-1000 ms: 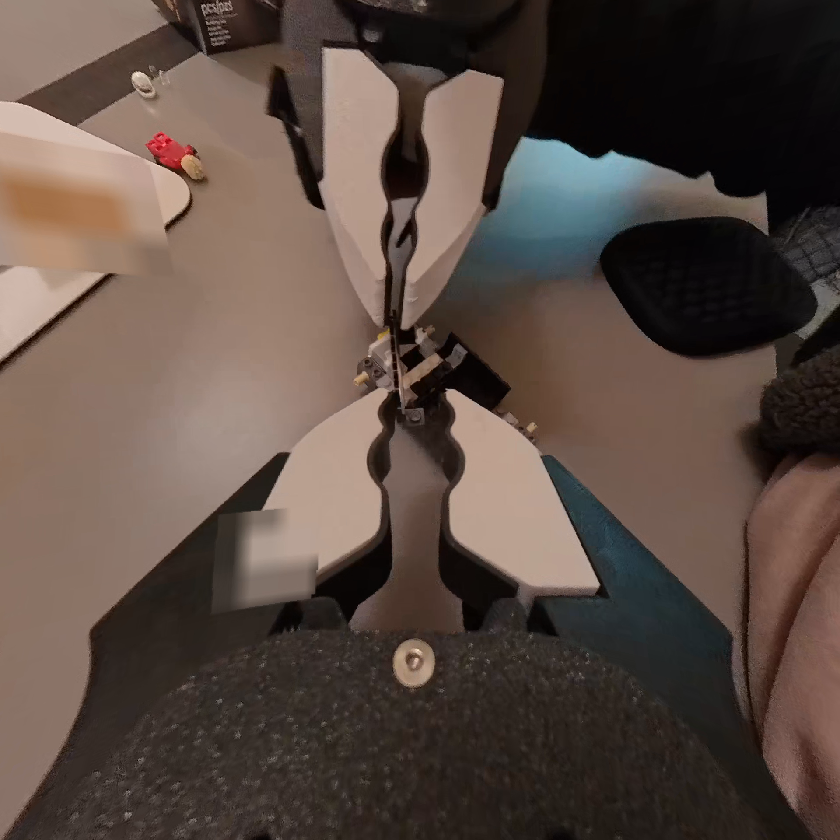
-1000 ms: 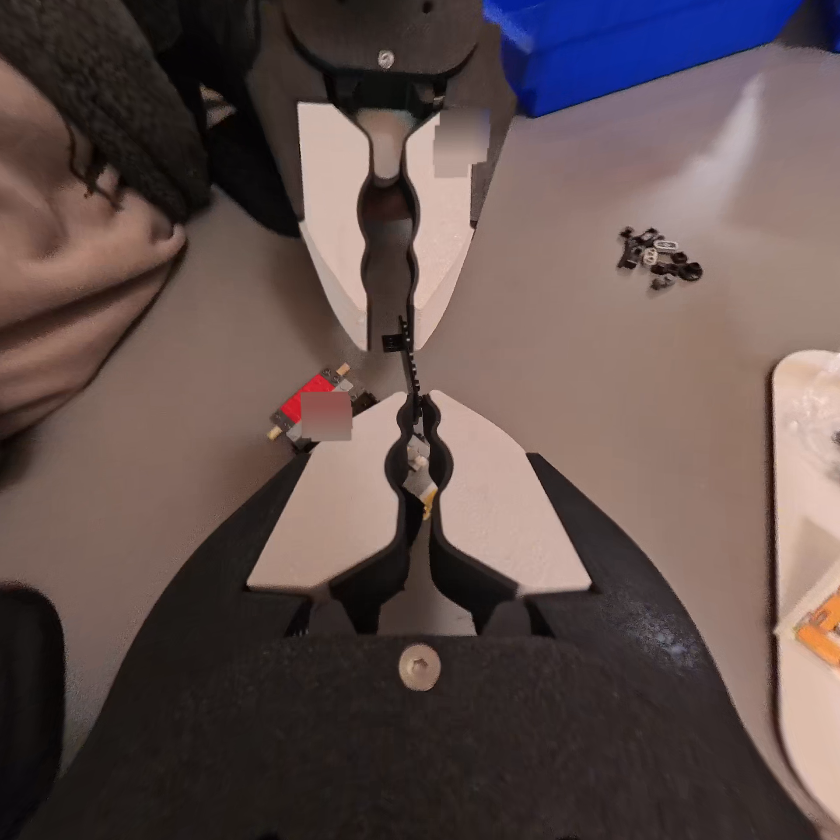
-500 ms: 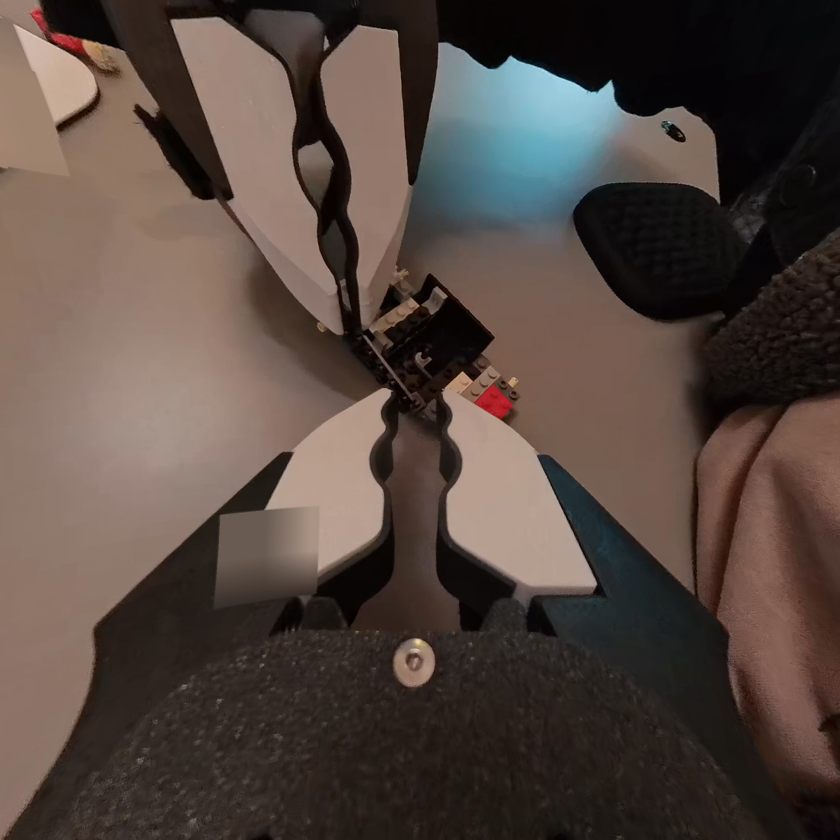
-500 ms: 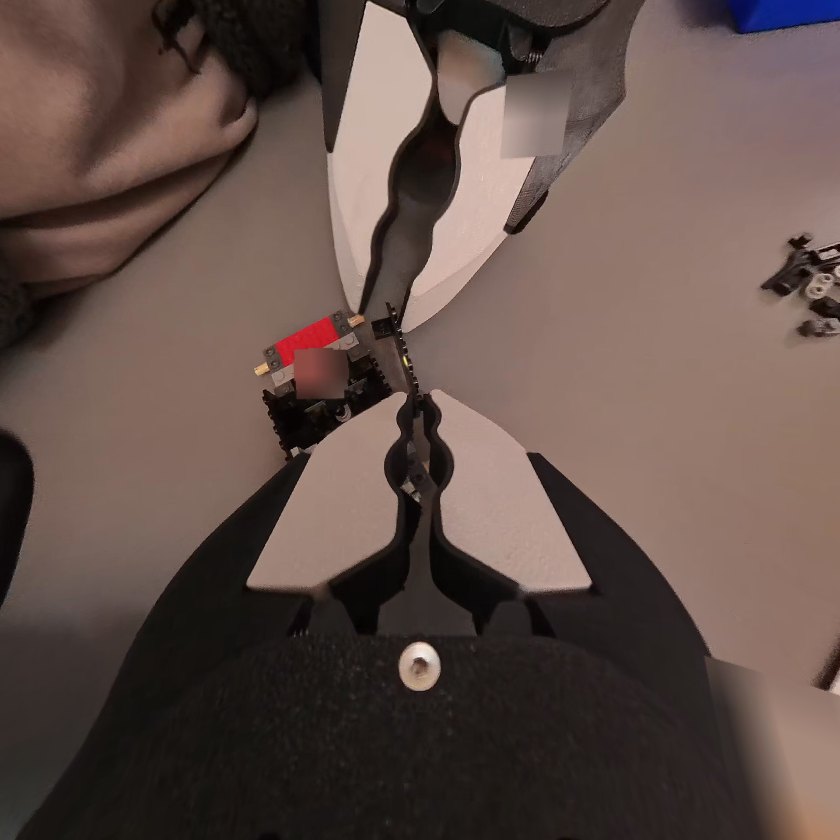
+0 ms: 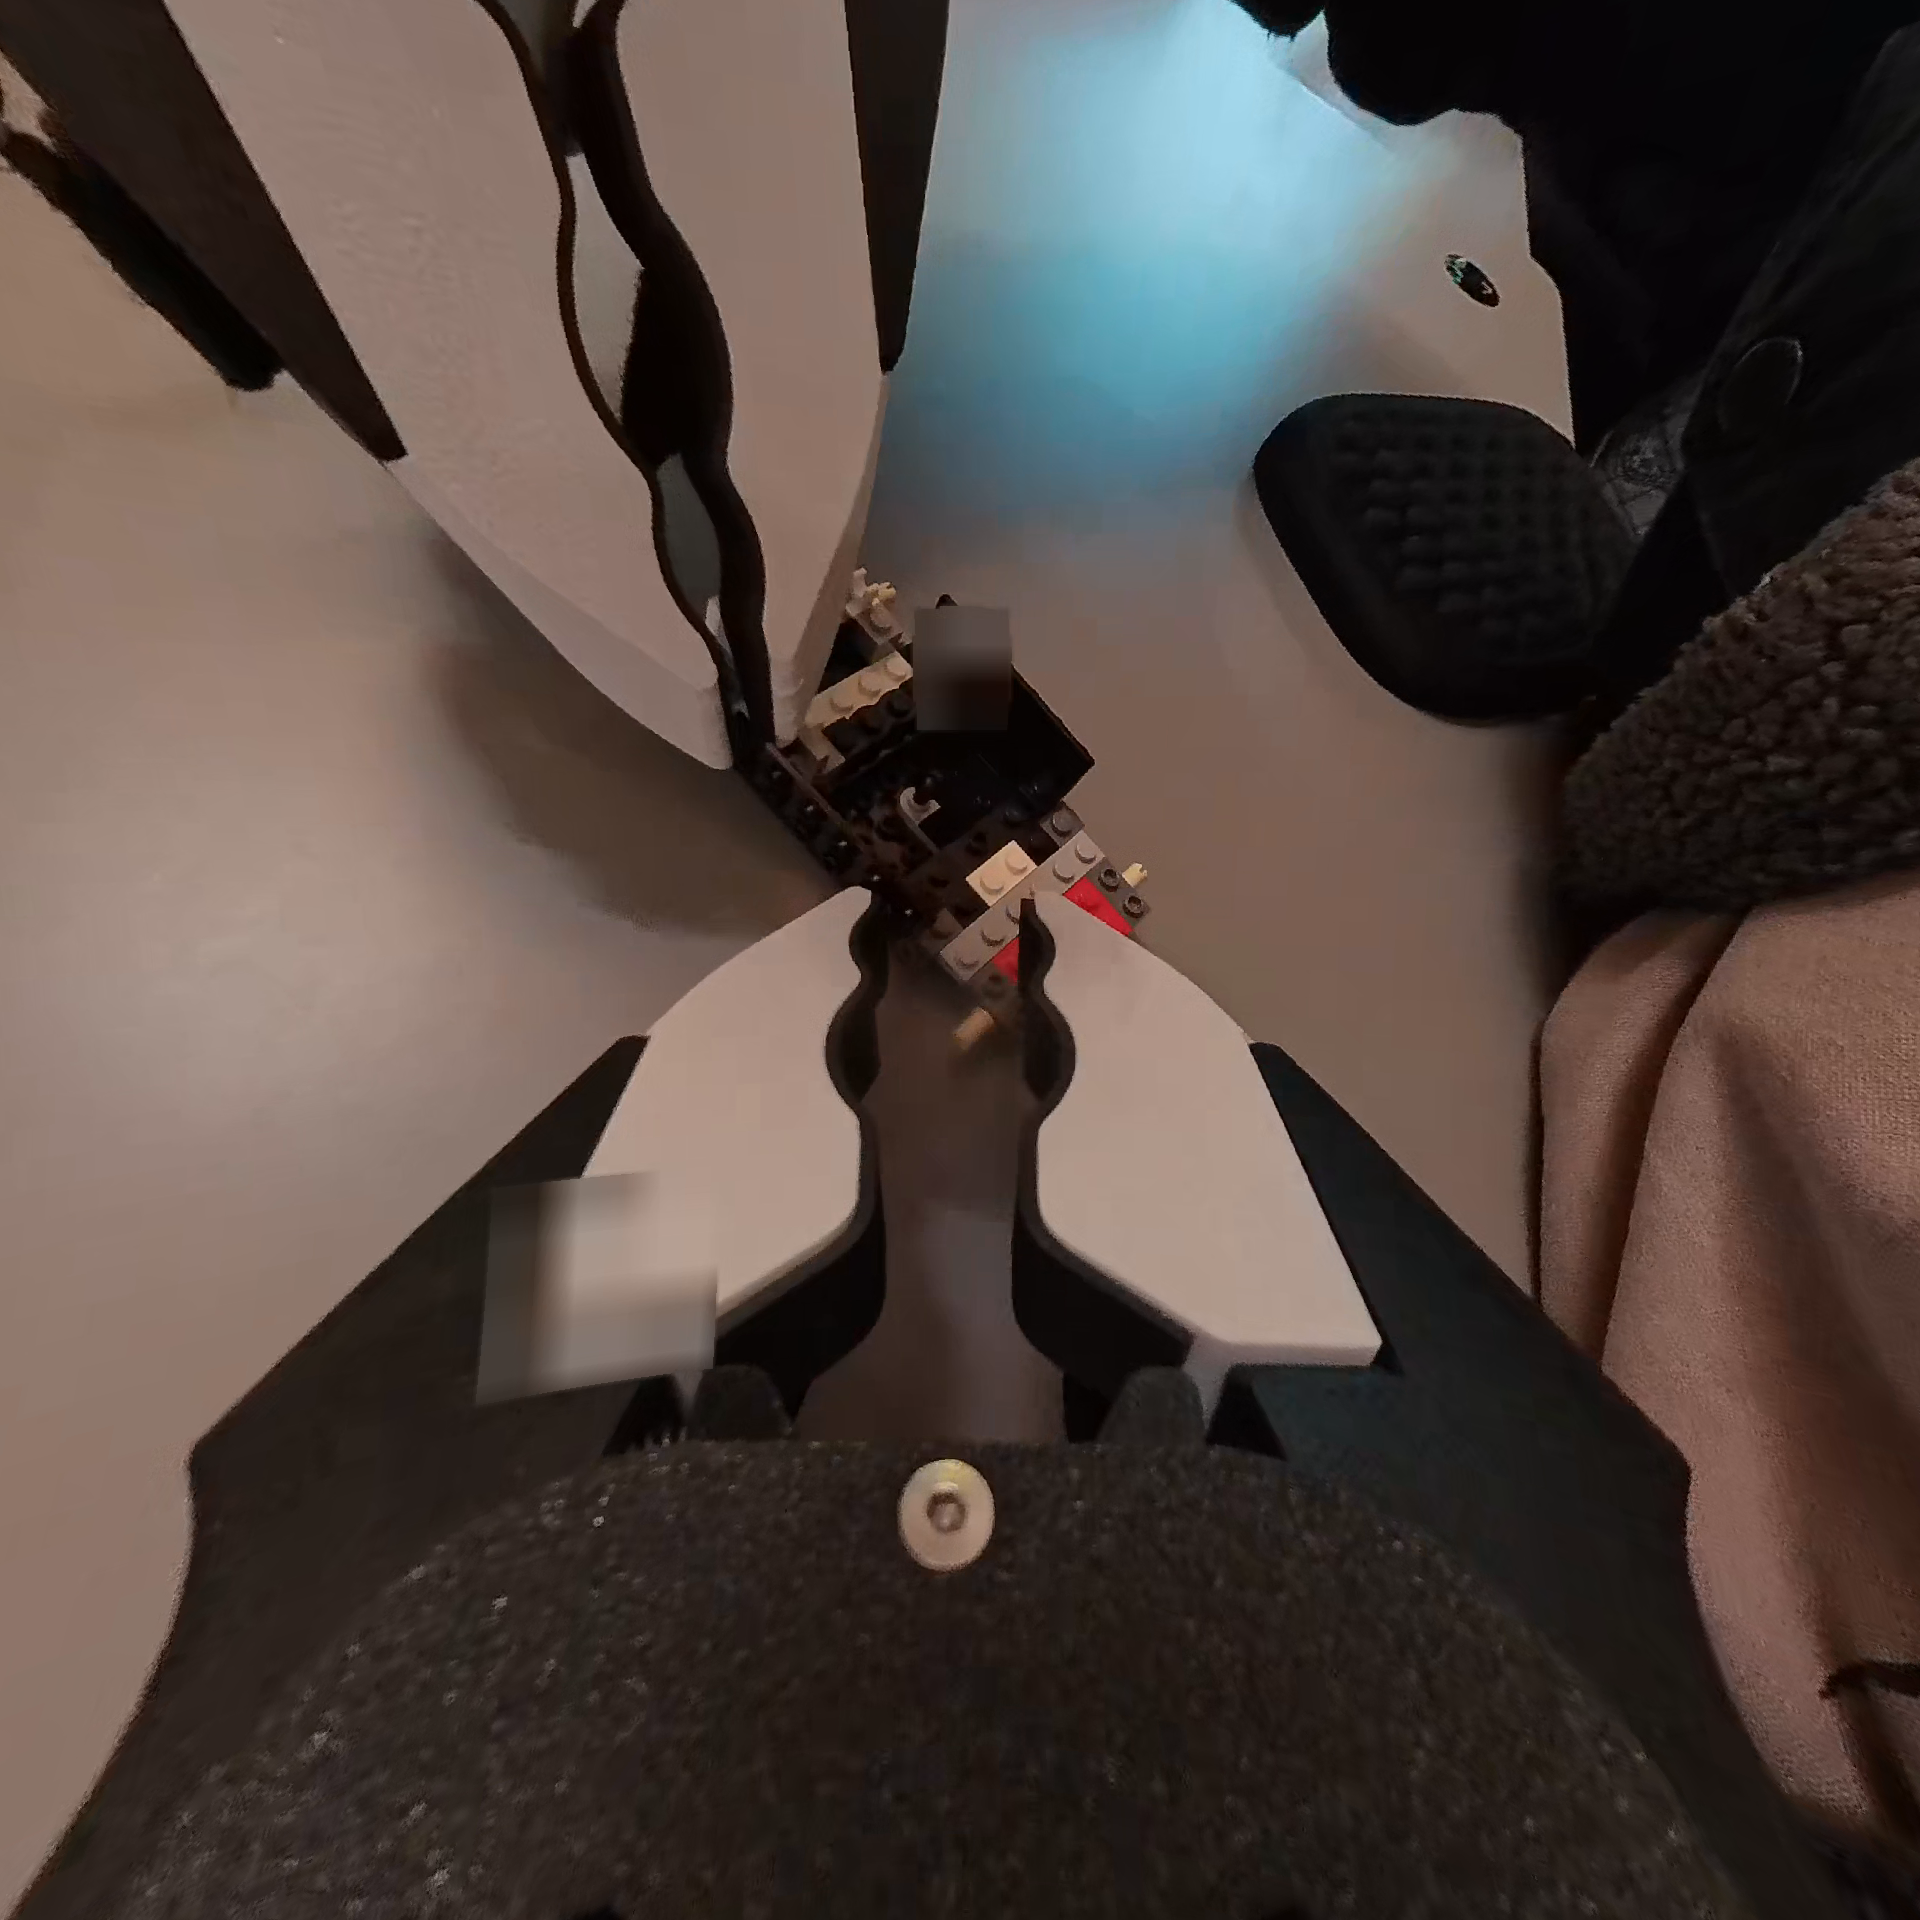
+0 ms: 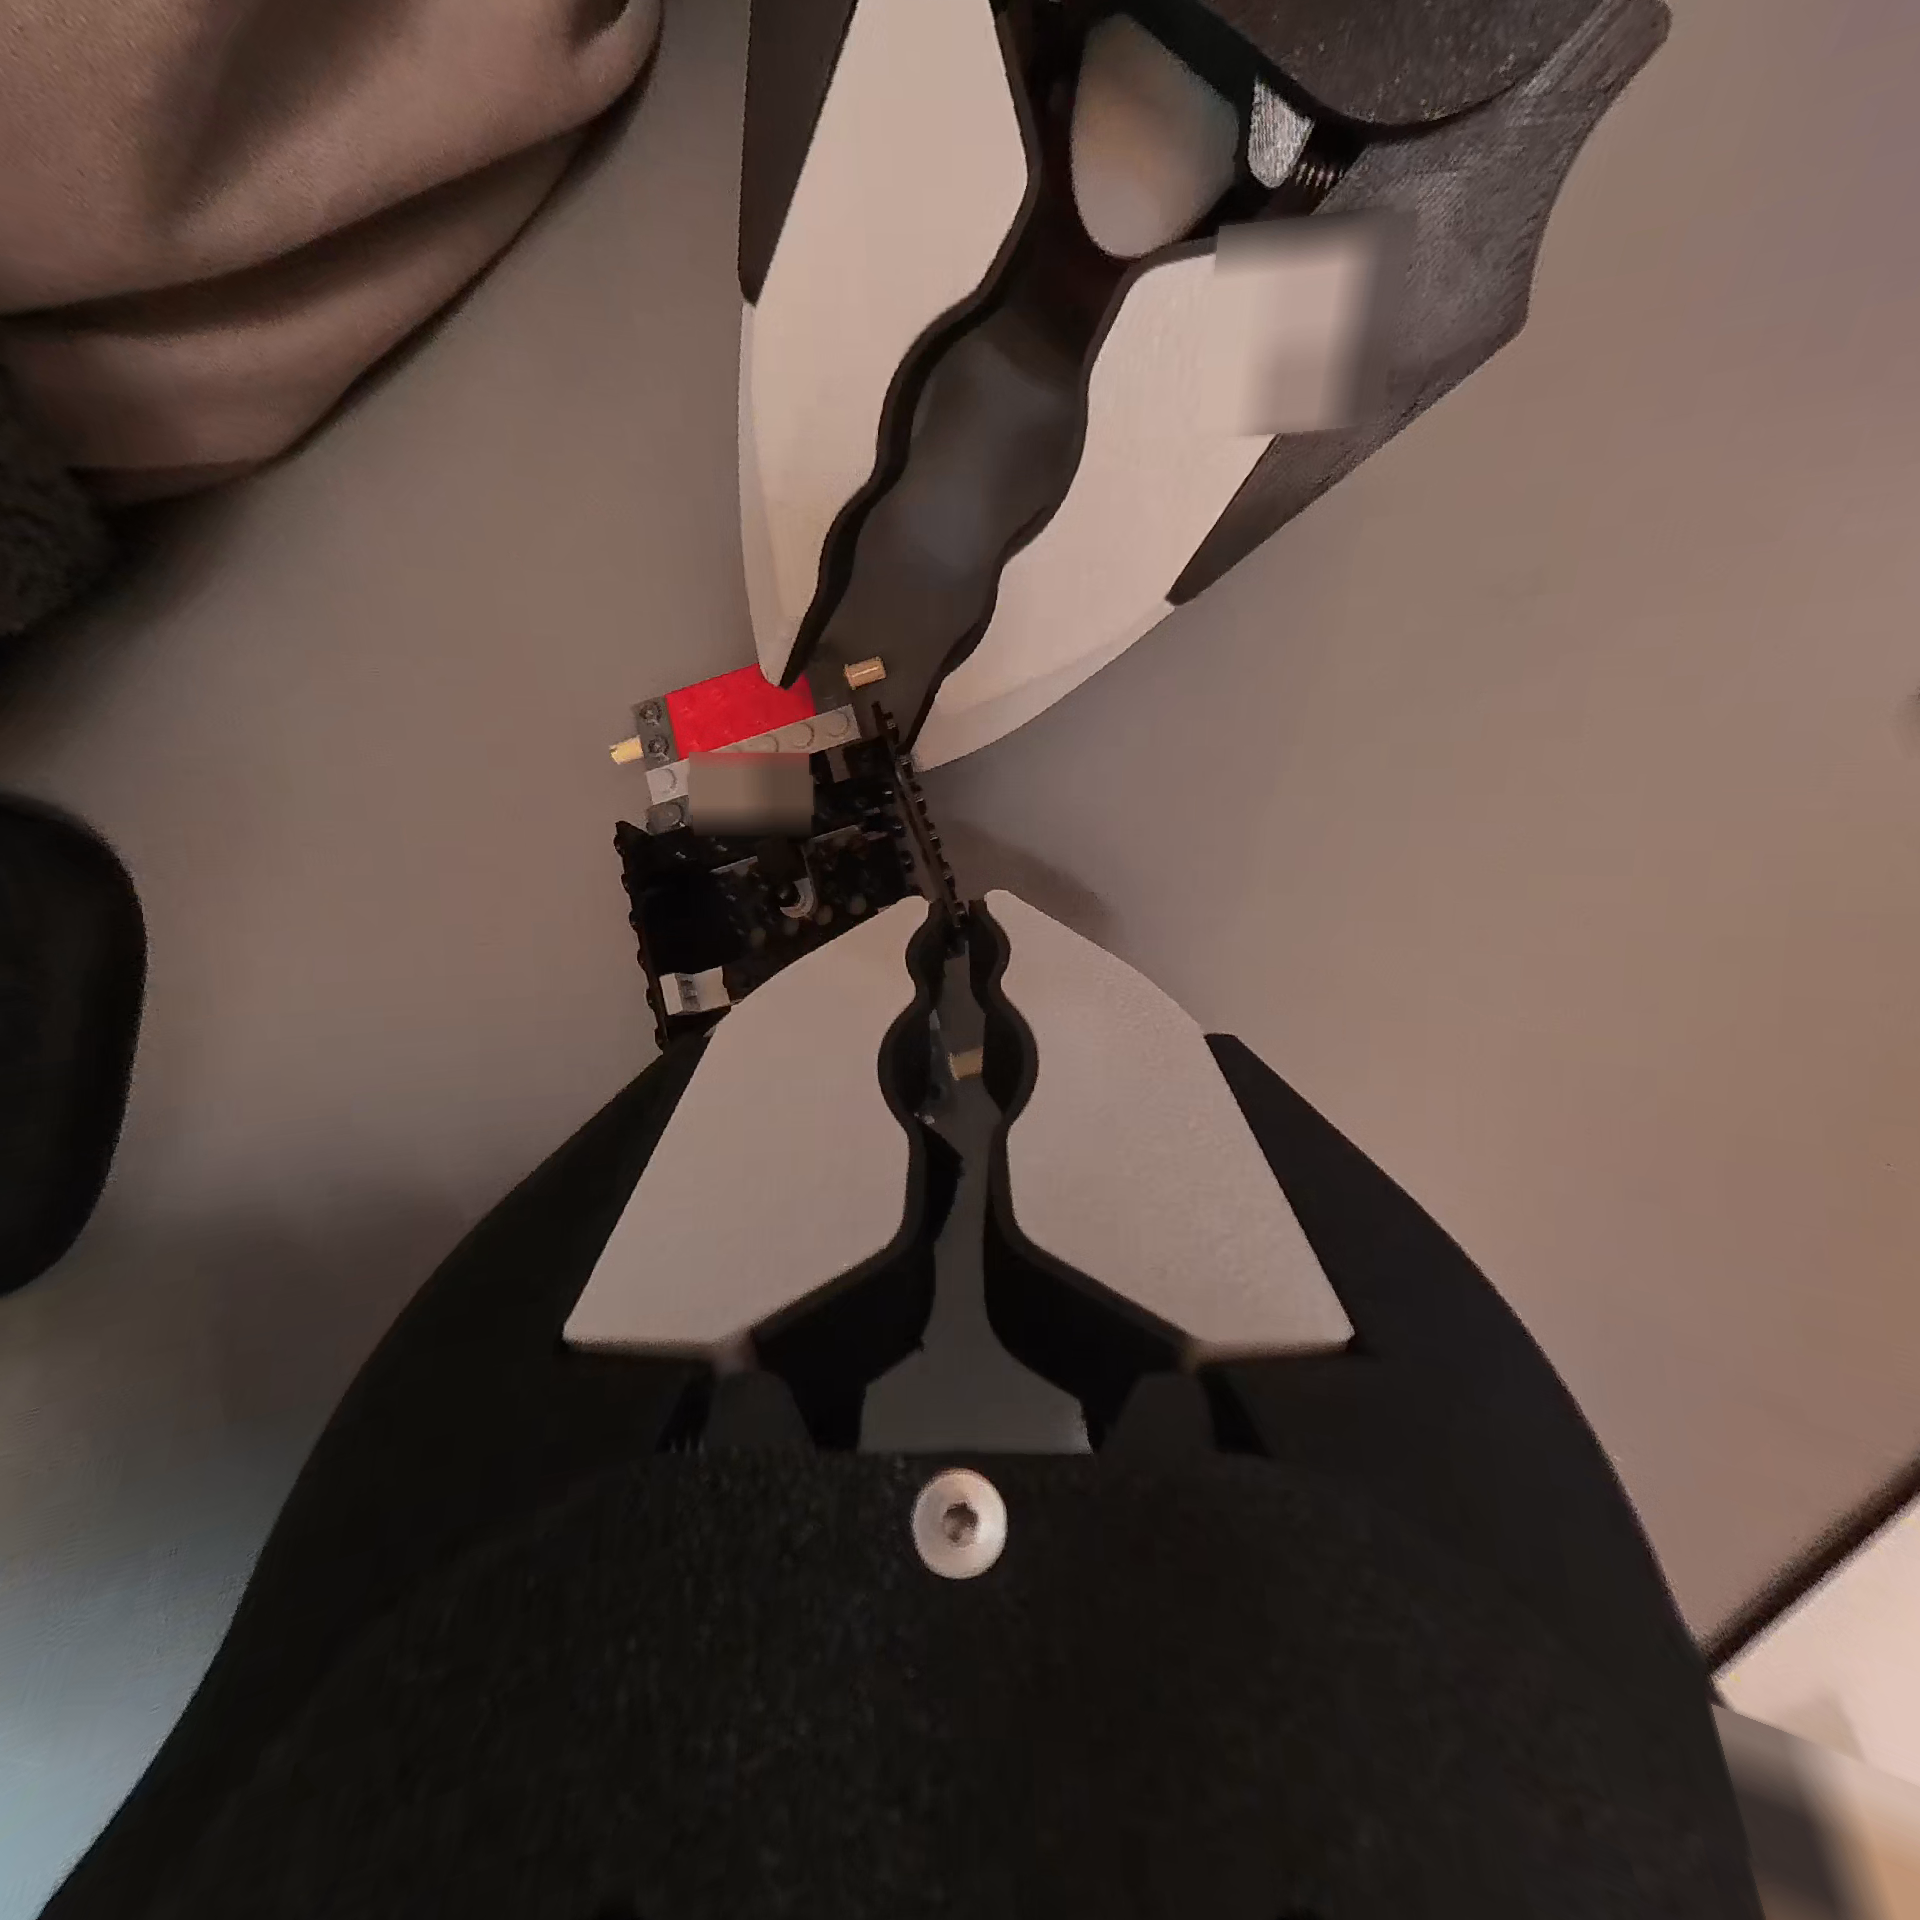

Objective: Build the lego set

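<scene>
Lego build sits low over the tabletop, held between both tools. Right gripper: fingers closed on its thin black studded strip. Left gripper: fingers parted around the red-grey end. We judge: press the strip squarely and brace the model.

Left white-fingered black gripper: jaws parted a little, tips facing the other gripper's tips, nearly touching. Right white-fingered black gripper: jaws pinched almost closed at the tips, something thin clamped between. Both point toward each other.
</scene>
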`<state>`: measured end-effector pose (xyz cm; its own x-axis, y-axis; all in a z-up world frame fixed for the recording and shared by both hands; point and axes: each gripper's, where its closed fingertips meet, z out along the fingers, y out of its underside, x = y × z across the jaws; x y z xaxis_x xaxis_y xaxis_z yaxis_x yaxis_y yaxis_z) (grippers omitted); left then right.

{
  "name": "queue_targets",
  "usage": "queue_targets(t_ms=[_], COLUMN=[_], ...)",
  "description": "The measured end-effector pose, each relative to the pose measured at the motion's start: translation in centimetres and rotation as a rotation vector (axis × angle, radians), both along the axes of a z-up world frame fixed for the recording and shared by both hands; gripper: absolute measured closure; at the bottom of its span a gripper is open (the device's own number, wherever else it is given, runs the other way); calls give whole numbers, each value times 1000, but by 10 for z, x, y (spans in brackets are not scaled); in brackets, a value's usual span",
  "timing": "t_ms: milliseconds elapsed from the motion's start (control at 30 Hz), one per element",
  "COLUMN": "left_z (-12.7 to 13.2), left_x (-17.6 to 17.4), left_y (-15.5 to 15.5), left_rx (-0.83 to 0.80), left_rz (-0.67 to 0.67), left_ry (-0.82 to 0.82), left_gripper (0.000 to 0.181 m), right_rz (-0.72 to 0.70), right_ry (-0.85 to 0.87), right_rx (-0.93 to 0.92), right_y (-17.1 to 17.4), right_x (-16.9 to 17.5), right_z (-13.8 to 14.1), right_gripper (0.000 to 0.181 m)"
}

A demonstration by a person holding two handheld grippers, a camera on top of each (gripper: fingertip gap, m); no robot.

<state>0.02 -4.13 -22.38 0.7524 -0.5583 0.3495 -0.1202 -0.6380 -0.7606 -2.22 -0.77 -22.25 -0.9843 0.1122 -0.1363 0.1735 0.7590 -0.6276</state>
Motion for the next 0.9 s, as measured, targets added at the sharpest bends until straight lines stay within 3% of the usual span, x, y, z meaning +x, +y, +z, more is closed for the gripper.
queue_targets(t_ms=[500, 900], left_z=[-3, -5], left_x=[7, 14], left_y=[5, 9], left_rx=[-9, -18], left_rz=[-7, -15], left_ry=[13, 22], left_gripper=[155, 160], right_rz=[6, -6], right_ry=[-5, -148], right_rx=[60, 78], right_y=[6, 12], right_x=[6, 24], right_z=[-5, -7], right_gripper=[177, 177])
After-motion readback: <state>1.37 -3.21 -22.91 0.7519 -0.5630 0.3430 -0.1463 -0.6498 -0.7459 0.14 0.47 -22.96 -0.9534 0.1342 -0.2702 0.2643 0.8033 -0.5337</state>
